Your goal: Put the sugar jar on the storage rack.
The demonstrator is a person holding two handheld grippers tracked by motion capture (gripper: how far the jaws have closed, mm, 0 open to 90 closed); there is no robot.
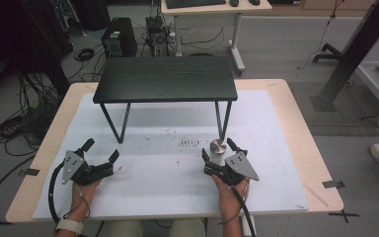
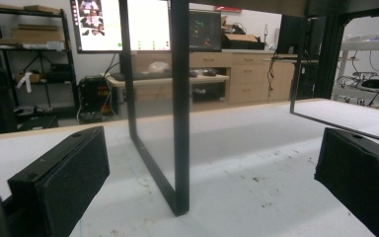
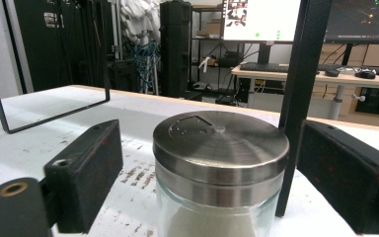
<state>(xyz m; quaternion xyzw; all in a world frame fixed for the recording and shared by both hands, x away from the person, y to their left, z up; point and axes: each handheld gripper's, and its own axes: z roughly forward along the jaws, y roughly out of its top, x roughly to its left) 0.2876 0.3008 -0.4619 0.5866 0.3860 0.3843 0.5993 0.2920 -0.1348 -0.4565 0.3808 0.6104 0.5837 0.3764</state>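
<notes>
The clear glass jar with a round brushed-steel lid (image 3: pixel 220 168) stands upright on the white sheet (image 1: pixel 168 192) that covers the light wooden desk (image 1: pixel 296 123), somewhat right of the middle and nearer the desk's near edge than its far one. Pale powder shows inside the glass below the lid in the right gripper view. In the high view the jar (image 1: pixel 218 150) sits just in front of the right-hand front leg of the black shelf-like stand (image 1: pixel 165 79), whose dark top spans the far half of the sheet.

The right gripper (image 1: pixel 220 149) reaches from the near edge and has the jar between its two black jaws. The jaws stand spread to either side of the lid; in the right gripper view a gap is left on both sides, so the pads flank the jar without pressing it.

The left gripper (image 1: pixel 101 149) rests low over the sheet near the left part of the near edge, well apart from the jar. Its jaws are spread wide with nothing between them; in the left gripper view the stand's thin black metal leg (image 2: pixel 179 113) rises from the sheet ahead of them.
</notes>
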